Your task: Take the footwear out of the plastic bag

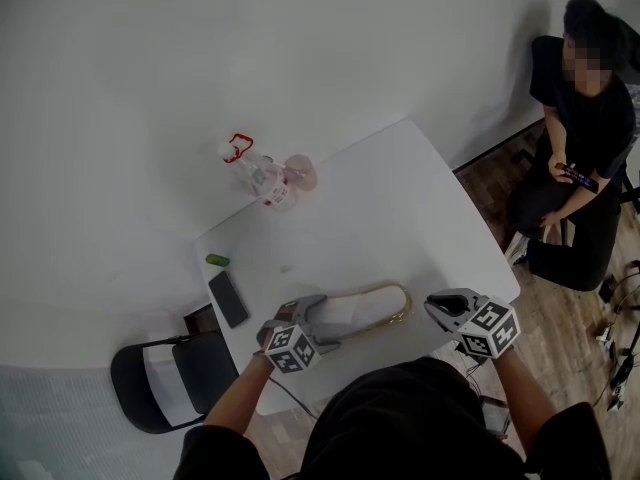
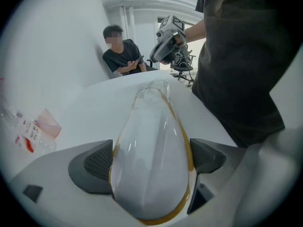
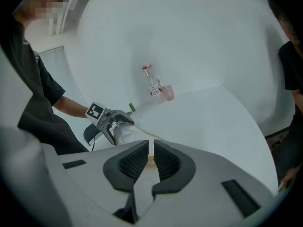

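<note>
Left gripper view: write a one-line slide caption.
Left gripper clamps a white slipper inside its clear plastic bag over the white table; right gripper hovers beyond.

Walls: a plain white wall (image 1: 200,48) is seen behind the desk, edged by a dark skirting strip (image 1: 500,146) at the right.
Floor: a brown wooden plank floor (image 1: 570,318) is shown to the right of the desk; dark cables (image 1: 620,358) are strewn on it near the picture's edge.
Desk: a white rounded-corner desk (image 1: 400,198) is set close to the wall.
Chair: a black metal-framed chair (image 1: 160,383) is placed at the desk's near left corner.
Person: a seated person in black clothing (image 1: 580,138) is seen by the wall, well apart from the desk.
Light: the desk top is lit evenly and softly.
</note>
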Tool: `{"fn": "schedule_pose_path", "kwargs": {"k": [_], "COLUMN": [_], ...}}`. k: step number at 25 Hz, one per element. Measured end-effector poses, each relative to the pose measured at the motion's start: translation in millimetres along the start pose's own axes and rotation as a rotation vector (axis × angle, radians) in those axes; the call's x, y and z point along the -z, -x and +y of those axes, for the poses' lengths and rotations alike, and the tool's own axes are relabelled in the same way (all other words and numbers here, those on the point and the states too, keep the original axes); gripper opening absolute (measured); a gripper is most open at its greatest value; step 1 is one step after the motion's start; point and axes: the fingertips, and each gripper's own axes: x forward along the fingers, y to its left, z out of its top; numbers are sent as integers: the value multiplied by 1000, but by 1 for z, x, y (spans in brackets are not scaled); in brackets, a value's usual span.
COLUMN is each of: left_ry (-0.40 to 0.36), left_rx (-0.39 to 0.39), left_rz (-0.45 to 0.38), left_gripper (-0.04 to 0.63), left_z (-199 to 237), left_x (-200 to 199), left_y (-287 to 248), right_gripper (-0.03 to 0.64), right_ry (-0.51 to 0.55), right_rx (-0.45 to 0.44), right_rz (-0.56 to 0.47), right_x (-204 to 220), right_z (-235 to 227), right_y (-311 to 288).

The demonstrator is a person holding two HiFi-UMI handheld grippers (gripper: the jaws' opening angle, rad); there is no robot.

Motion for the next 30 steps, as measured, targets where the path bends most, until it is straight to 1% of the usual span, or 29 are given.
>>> {"fn": "schedule_pose_path", "kwargs": {"k": [2,4,9,12,13,15,18,20,21,23,25,27,30], "left_ry": [1,6,64,103,105,80,42,38,35,35,48,58,52], "left_rx": [-3,15,91,95,96,109,159,190,196,200,189,156,108], "left_rz": [19,52,99,153,179,254,372,427,443,429,377,329,281], "left_gripper": [534,534,535,537,537,538,540,540,539,538,538,535,532], "left_z": [3,3,0,5,5,3,0,-1,-1,-1,0,2,6], "left_x": [2,6,16,23,24,30,36,35,35,34,30,26,26], "left_y": [0,-4,-11,-13,-16,-22,-29,-31,-31,-29,-26,-22,-14], "right_gripper": [21,21,21,21,21,21,21,21,21,21,21,21,21], "right_ry": [-16,-20,-26,-16,-8,8,20,25,28,33,34,28,15], "right_rx": [13,26,37,35,37,37,31,25,21,14,14,15,8], "right_rz": [2,7,8,14,18,27,35,39,41,44,45,47,49], "right_x": [1,2,5,9,10,11,11,12,11,12,12,13,14], "right_z": [-9,-16,-19,-15,-14,-13,-12,-10,-9,-7,-8,-11,-14], "right_y": [-1,0,1,-4,-4,-5,-8,-10,-11,-12,-13,-14,-16]}}
